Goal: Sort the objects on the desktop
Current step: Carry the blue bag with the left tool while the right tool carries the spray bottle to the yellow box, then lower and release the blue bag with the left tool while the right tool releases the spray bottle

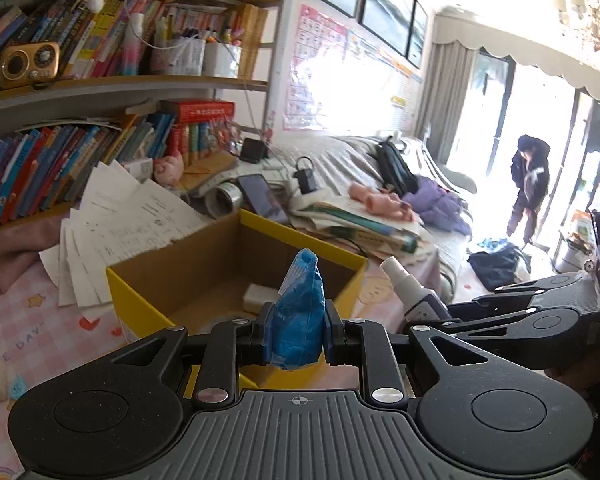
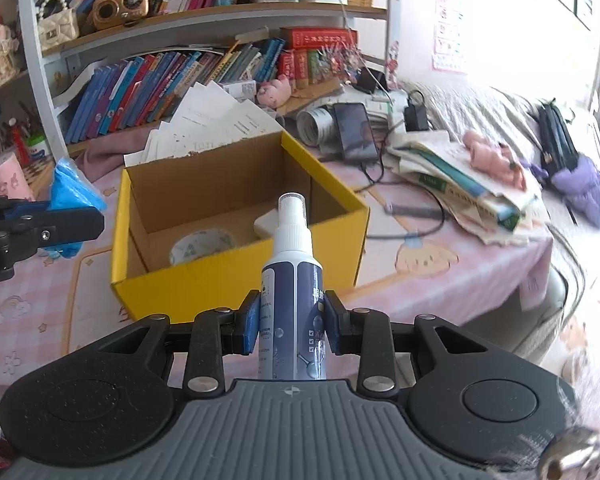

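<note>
My left gripper is shut on a blue plastic bag roll, held just in front of the open yellow cardboard box. My right gripper is shut on a white-and-blue spray bottle, upright, in front of the same box. Inside the box lie a tape roll and a white block. The left gripper with the blue roll shows at the left of the right wrist view. The spray bottle shows at the right of the left wrist view.
The box sits on a pink checked tablecloth. Loose papers lean behind the box. A phone, cables and a stack of books lie to the right. Bookshelves stand behind. A person stands far off by the door.
</note>
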The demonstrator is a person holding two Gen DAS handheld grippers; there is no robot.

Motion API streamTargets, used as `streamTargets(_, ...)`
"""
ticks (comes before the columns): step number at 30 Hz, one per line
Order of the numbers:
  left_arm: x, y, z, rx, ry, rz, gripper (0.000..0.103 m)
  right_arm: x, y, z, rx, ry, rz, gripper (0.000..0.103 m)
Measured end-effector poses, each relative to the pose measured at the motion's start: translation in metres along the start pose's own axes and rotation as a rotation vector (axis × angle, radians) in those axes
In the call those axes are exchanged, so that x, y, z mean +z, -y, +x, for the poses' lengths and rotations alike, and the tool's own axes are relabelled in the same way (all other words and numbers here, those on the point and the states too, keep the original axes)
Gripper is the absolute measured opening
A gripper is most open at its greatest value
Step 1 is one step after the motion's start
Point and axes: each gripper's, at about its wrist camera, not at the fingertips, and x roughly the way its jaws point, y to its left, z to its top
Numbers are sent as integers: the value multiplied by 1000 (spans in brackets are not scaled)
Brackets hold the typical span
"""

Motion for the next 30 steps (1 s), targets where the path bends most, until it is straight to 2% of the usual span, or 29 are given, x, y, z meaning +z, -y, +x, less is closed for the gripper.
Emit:
streamTargets(6,18,-6,32,64,2,-10,21,29,12,27,61,48,-67,30)
streamTargets(16,29,0,75,199,-37,-14,21,73,20,78,241,74,-158,30)
streamTargets(21,26,-1,101,269,-119,5,21,84,5,112,345,43,-266,30)
streamTargets(24,24,-4,114,316,-174,16,21,84,-1,131,369,4,-313,30)
streamTargets(30,17,-6,134,357,-250,14,21,82,-1,161,413,-94,-338,30)
